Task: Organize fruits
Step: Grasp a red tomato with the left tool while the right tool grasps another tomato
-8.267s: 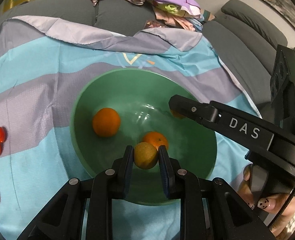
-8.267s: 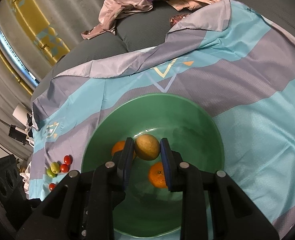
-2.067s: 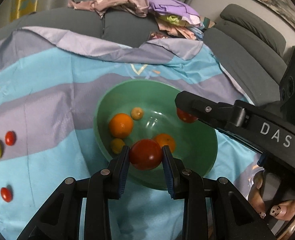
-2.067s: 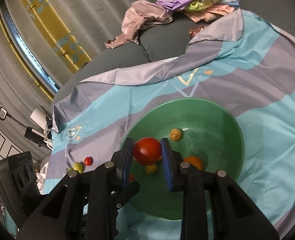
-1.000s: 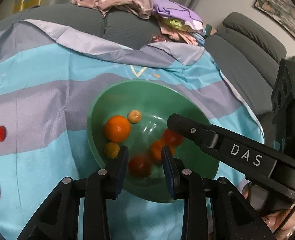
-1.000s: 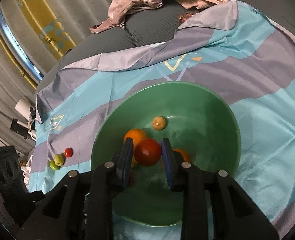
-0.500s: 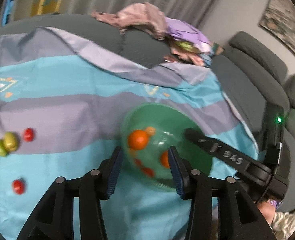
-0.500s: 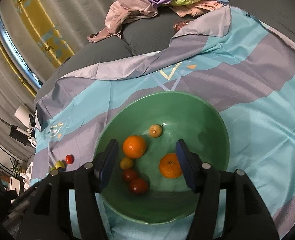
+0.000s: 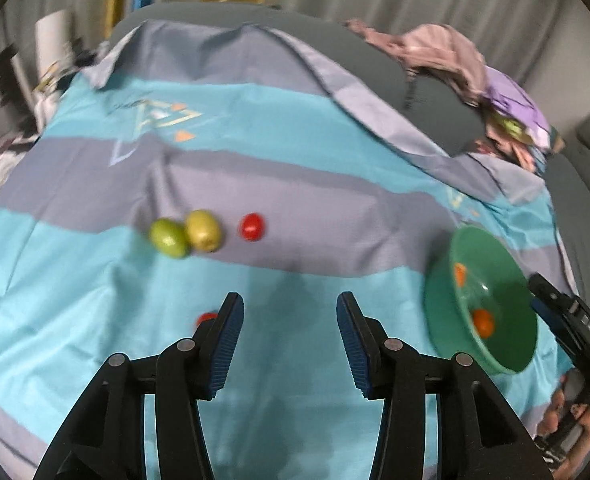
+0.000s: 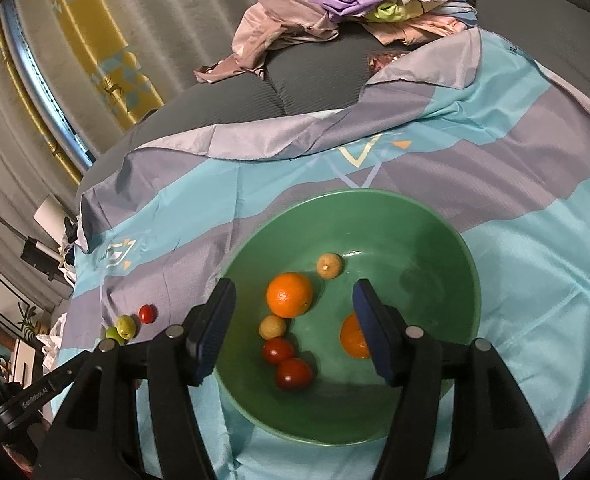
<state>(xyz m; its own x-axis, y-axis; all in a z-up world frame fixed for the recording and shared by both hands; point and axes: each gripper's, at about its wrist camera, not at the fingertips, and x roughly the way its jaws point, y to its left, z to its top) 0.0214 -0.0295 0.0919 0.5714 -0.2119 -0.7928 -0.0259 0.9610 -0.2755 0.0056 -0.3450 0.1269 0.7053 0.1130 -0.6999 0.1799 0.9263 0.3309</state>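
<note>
A green bowl (image 10: 435, 240) sits on the striped cloth and holds two oranges (image 10: 289, 294), two red tomatoes (image 10: 293, 373) and two small yellow fruits (image 10: 329, 265). My right gripper (image 10: 293, 330) is open and empty above the bowl. My left gripper (image 9: 289, 338) is open and empty over the cloth, left of the bowl (image 9: 511, 344). Ahead of it lie two green fruits (image 9: 185, 233), a red tomato (image 9: 252, 226) and another small red tomato (image 9: 205, 317) beside the left finger.
The blue and grey cloth (image 9: 295, 160) covers a grey sofa. A heap of clothes (image 10: 335, 12) lies at the back. The other gripper (image 9: 571, 328) shows at the right edge of the left wrist view.
Both grippers let their red tomatoes drop into the bowl and opened. The left gripper then swung left, away from the bowl, toward the loose fruits on the cloth.
</note>
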